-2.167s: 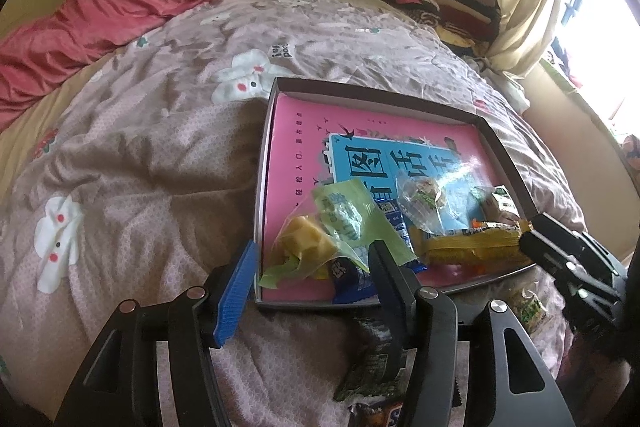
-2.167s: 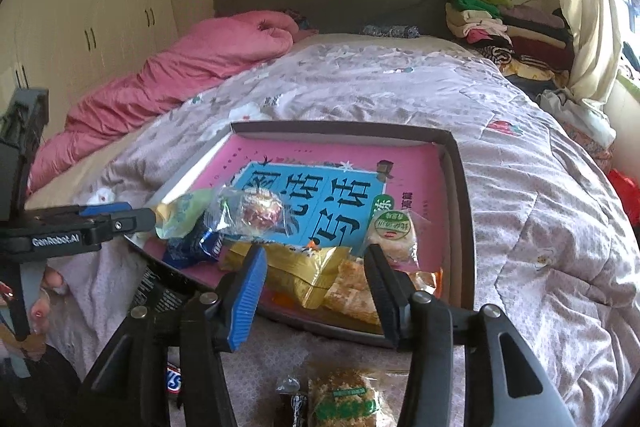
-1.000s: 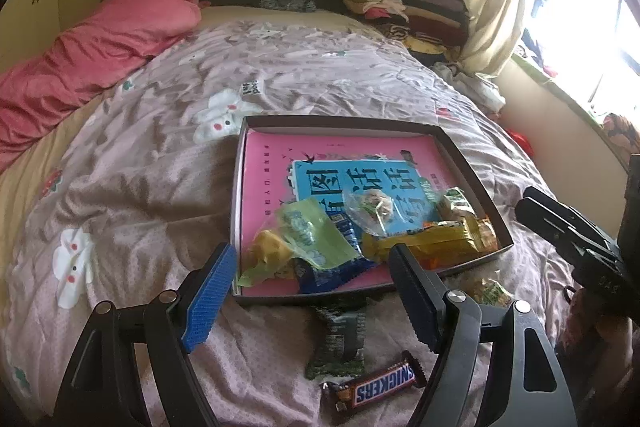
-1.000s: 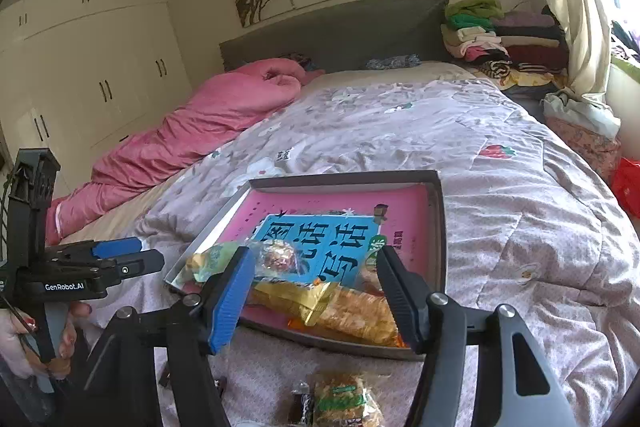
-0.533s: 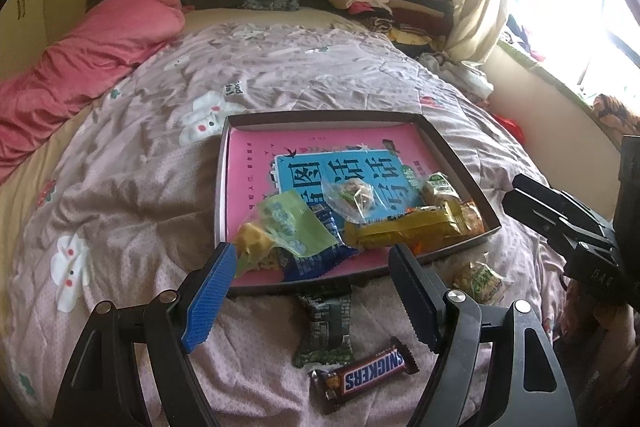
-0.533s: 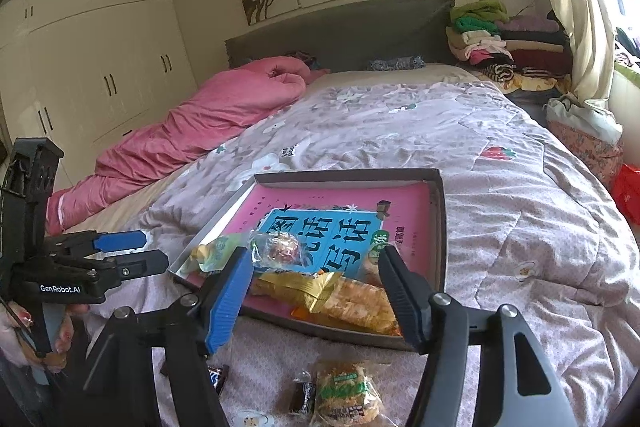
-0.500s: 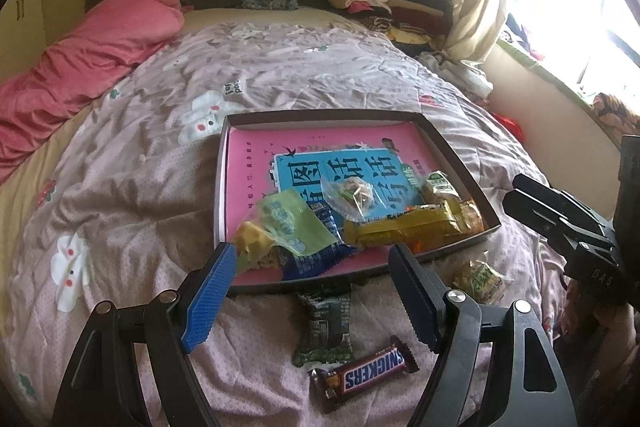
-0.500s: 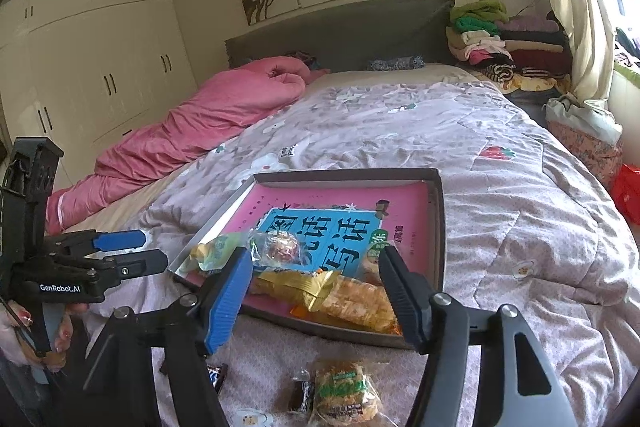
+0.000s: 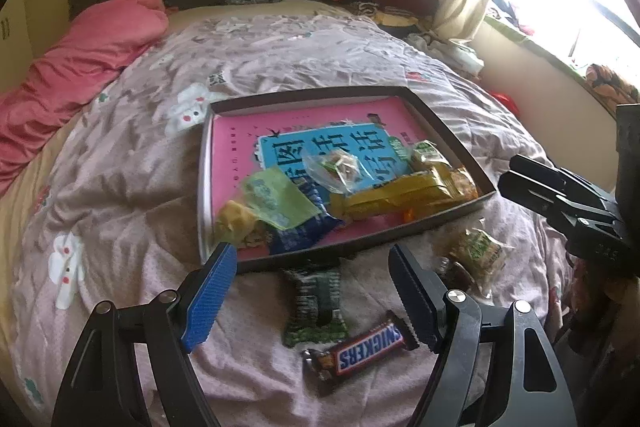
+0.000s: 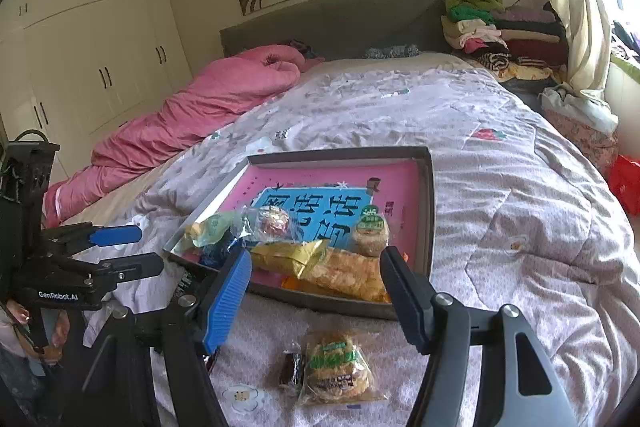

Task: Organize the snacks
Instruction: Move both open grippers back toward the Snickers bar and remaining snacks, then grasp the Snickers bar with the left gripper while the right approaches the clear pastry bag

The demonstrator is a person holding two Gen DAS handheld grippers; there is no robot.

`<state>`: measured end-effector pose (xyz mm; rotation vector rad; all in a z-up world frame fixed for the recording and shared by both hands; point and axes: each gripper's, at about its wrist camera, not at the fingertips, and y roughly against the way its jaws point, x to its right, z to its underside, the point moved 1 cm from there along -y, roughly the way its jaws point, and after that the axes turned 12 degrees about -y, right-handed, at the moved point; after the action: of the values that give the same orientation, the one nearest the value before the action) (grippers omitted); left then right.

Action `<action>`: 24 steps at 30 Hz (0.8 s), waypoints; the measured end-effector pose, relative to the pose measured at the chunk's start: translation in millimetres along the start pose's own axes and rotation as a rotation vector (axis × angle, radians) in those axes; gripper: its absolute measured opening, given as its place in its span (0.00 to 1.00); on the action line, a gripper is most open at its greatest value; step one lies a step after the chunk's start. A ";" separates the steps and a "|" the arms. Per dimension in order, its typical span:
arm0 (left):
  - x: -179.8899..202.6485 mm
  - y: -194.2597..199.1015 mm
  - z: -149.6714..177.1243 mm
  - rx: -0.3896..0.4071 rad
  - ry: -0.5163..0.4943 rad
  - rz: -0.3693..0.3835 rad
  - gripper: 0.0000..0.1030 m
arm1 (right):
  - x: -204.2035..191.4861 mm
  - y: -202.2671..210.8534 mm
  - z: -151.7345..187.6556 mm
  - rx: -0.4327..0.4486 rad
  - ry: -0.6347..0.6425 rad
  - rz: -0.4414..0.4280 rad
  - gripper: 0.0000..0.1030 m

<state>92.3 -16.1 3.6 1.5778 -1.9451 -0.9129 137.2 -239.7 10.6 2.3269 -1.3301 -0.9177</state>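
Both tools spread apart, gripping nothing: left tool (image 9: 312, 291) low in frame over the Snickers bar (image 9: 366, 349) and dark packet (image 9: 318, 301); right tool (image 10: 316, 287) above a wrapped pastry (image 10: 336, 367). Tray (image 9: 204, 187) mid-frame, already collecting snacks.

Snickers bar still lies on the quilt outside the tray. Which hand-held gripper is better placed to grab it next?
Left, probably. The Snickers bar lies just below the open left hand-held gripper, while the right hand-held gripper faces the wrapped pastry.
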 end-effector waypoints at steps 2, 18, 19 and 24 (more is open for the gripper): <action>3.7 -0.7 1.2 -0.005 -0.008 0.006 0.77 | 1.7 0.3 1.8 -0.004 -0.001 0.005 0.65; 27.5 -14.1 16.9 -0.071 -0.077 0.096 0.77 | 9.5 -0.5 17.0 -0.059 -0.009 0.048 0.65; 28.4 -14.8 18.3 -0.073 -0.086 0.099 0.77 | 9.1 -0.9 17.4 -0.060 -0.009 0.050 0.65; 35.5 -19.8 27.5 -0.107 -0.123 0.152 0.77 | 11.4 -2.2 20.3 -0.077 -0.019 0.068 0.65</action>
<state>77.6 -47.5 -31.2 1.3218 -2.0318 -1.0528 129.4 -247.3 -10.1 2.2069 -1.3489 -0.9545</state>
